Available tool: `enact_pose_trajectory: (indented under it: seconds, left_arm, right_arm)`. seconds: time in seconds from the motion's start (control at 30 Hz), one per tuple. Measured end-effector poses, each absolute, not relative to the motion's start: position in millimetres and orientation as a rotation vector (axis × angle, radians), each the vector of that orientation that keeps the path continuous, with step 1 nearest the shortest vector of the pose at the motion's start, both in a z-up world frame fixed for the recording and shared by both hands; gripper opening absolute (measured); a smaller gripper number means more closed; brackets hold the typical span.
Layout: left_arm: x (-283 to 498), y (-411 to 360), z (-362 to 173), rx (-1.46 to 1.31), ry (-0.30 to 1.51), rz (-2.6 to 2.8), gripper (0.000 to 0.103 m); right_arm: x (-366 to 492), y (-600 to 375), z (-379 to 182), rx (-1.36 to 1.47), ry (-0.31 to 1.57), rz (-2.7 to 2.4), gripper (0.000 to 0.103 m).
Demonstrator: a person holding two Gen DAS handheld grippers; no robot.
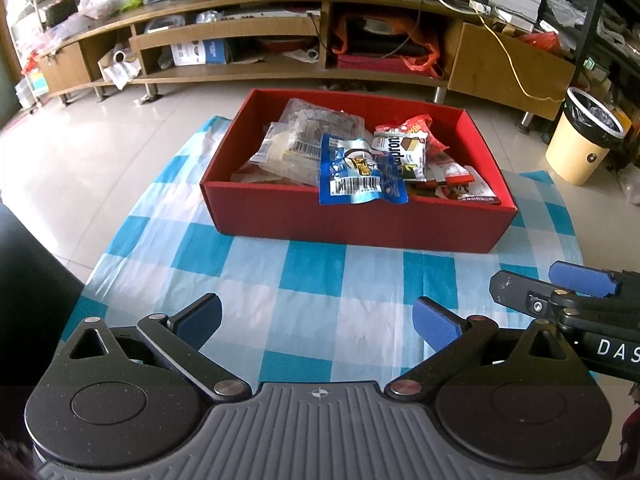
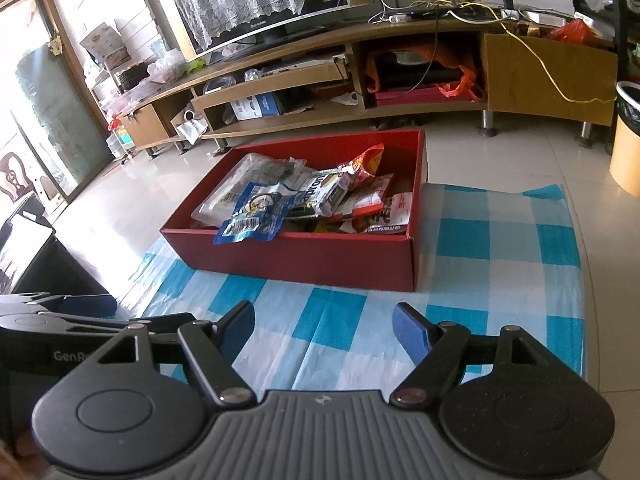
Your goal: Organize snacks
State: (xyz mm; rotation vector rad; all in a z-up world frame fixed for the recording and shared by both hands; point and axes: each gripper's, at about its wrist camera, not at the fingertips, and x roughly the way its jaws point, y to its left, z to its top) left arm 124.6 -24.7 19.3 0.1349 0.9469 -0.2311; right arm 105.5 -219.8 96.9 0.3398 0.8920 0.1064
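Note:
A red cardboard box (image 1: 352,220) (image 2: 304,258) sits on a blue-and-white checked cloth (image 1: 312,280) (image 2: 480,240) and holds several snack packets. A blue packet (image 1: 360,172) (image 2: 252,212) leans over its near wall, beside clear packets (image 1: 304,136) and red ones (image 1: 460,176) (image 2: 368,196). My left gripper (image 1: 320,320) hovers open over the cloth, short of the box, nothing between its blue pads. My right gripper (image 2: 324,328) is open too, empty, also on the near side of the box. Each gripper shows at the edge of the other's view.
A long wooden TV stand (image 1: 280,32) (image 2: 360,60) full of clutter runs behind the box, a television (image 2: 260,0) on top. A yellow waste bin (image 1: 584,140) (image 2: 628,140) stands at the right. Pale tiled floor (image 1: 100,152) surrounds the cloth. A dark object (image 1: 28,280) lies at the left.

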Motion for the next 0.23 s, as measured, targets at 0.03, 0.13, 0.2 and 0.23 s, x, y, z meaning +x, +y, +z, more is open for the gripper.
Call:
enact_pose_trajectory:
  seconds: [0.03,0.13,0.2,0.23]
  left_arm:
    - [124.0,-24.3,19.4,0.136,0.947,-0.231,0.102]
    - [122.1,-23.9,19.5,0.140,0.943,-0.227,0.102]
    - [120.5,-24.4,19.9,0.149,0.936,-0.222,0.102]
    - [119.7,-24.7,20.3,0.153,0.934,-0.219,0.102]
  right_arm:
    - [104.7,-219.4,96.8,0.339,0.893,0.107,0.075]
    - [102.6,-218.2,96.7,0.336,0.895,0.109,0.075]
    - [101.7,-217.6,96.8,0.333,0.895,0.109,0.075]
    - [102.8,-217.9,96.6,0.333,0.896,0.110,0.075]
